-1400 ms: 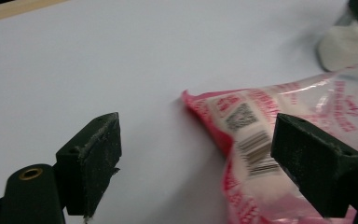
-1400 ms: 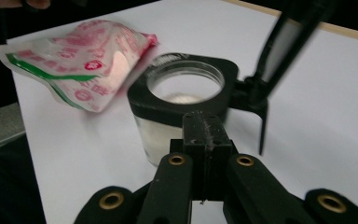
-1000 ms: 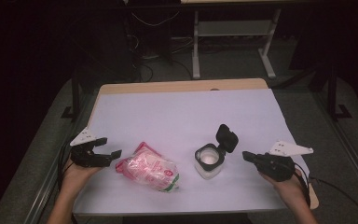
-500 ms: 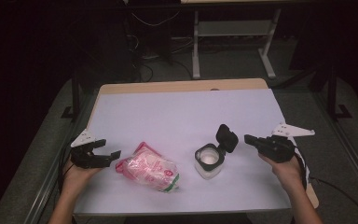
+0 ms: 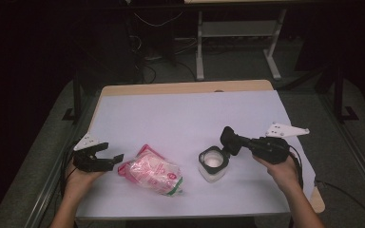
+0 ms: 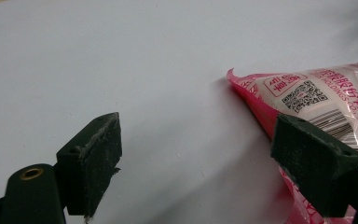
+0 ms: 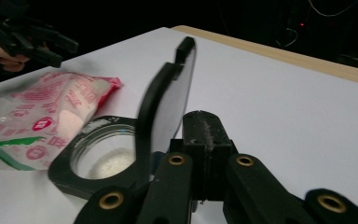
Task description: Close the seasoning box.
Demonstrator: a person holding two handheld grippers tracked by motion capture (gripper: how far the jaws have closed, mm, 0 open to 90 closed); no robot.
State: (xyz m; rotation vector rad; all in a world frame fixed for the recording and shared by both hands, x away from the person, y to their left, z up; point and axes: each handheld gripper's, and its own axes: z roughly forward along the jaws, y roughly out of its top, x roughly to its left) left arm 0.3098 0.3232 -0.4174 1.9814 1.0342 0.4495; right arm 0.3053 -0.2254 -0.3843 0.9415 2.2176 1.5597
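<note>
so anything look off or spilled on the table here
No spill. The pink bag lies on its side with one corner torn open, beside the open left gripper. The jar stands upright, its hinged lid flipped up, the shut right gripper just behind it.

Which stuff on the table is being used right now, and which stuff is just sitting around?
Being used:
- jar with its flip lid up
- pink bag
- left gripper, open beside the bag
- right gripper, shut behind the lid

Just sitting around:
- cables on the floor
- metal stand behind the table
</note>
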